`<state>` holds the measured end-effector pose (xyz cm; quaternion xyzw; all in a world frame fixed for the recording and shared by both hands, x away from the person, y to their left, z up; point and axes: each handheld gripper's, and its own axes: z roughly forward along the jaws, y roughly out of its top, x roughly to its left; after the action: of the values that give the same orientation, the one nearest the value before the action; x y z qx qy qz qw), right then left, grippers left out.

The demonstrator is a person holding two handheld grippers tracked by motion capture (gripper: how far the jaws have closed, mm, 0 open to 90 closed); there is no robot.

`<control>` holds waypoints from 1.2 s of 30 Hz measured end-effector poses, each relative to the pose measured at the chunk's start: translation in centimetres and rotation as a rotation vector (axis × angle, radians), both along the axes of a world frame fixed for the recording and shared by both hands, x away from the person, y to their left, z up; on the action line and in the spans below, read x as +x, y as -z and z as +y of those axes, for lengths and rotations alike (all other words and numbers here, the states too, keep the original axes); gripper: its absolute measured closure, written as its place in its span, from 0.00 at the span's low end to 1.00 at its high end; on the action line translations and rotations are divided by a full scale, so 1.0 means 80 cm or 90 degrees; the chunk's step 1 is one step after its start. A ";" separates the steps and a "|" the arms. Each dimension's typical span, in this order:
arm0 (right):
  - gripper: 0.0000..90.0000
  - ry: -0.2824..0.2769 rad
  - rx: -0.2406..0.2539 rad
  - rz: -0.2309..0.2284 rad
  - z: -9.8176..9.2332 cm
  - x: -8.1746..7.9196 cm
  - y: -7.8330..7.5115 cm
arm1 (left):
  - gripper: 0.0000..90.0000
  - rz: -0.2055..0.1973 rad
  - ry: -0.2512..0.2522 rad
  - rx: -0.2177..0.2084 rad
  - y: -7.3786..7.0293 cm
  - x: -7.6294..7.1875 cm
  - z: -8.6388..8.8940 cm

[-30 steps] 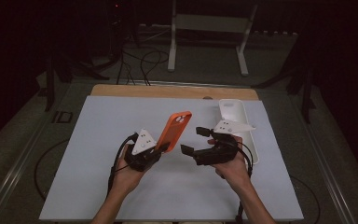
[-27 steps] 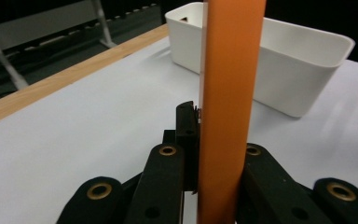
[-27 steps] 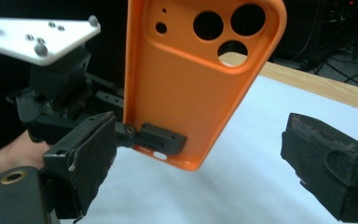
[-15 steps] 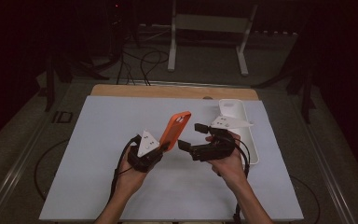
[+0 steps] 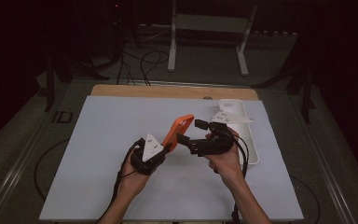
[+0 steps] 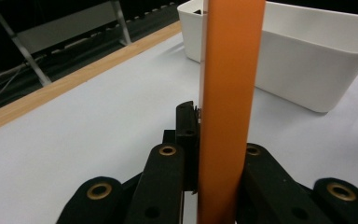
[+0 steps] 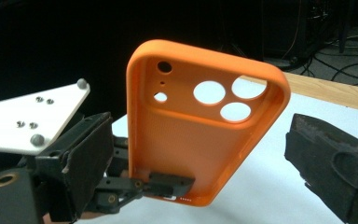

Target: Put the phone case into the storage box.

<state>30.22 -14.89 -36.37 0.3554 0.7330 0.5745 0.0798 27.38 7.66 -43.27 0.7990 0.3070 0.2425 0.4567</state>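
- Table [image 5: 98, 154]: pale grey sheet over a wooden top; both hands work above its middle, the landmark for all below.
- White bin [image 5: 248, 140]: long tub on the table's right side, just beyond the right hand; its wall also stands behind the case in the left gripper view [image 6: 307, 70].
- Phone case [image 5: 177, 132]: orange, empty, held upright and slightly tilted above the table's centre, clear of the sheet; camera cut-outs at the top [image 7: 200, 135].
- Left gripper [image 5: 161, 150]: jaws clamped tight on the case's bottom edge [image 6: 223, 116].
- Right gripper [image 5: 186, 133]: jaws stand apart and hold nothing, just beside the case's right edge; whether a pad already brushes it I cannot tell, the high view is too coarse.
- Step in hand, judged: a handover or second grip. Do it well by keeping the left clamp steady, straddling the case's long edge squarely with the right jaws, closing below the cut-outs, and only then loosening the left.
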 end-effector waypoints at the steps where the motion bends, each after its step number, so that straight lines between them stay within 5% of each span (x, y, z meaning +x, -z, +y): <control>1: 0.09 0.000 0.002 0.002 0.000 0.000 0.000 | 0.96 -0.001 -0.001 0.001 0.001 -0.001 -0.001; 21: 0.15 0.049 0.046 0.074 0.012 0.014 0.002 | 0.96 -0.015 -0.002 0.025 0.008 -0.008 -0.013; 36: 0.18 0.067 0.039 0.062 0.016 0.010 0.004 | 0.95 -0.015 0.002 0.039 0.012 -0.010 -0.019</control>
<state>30.99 -13.58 -36.69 0.4231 0.6985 0.5737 0.0633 26.59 6.17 -44.21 0.8099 0.2930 0.2607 0.4362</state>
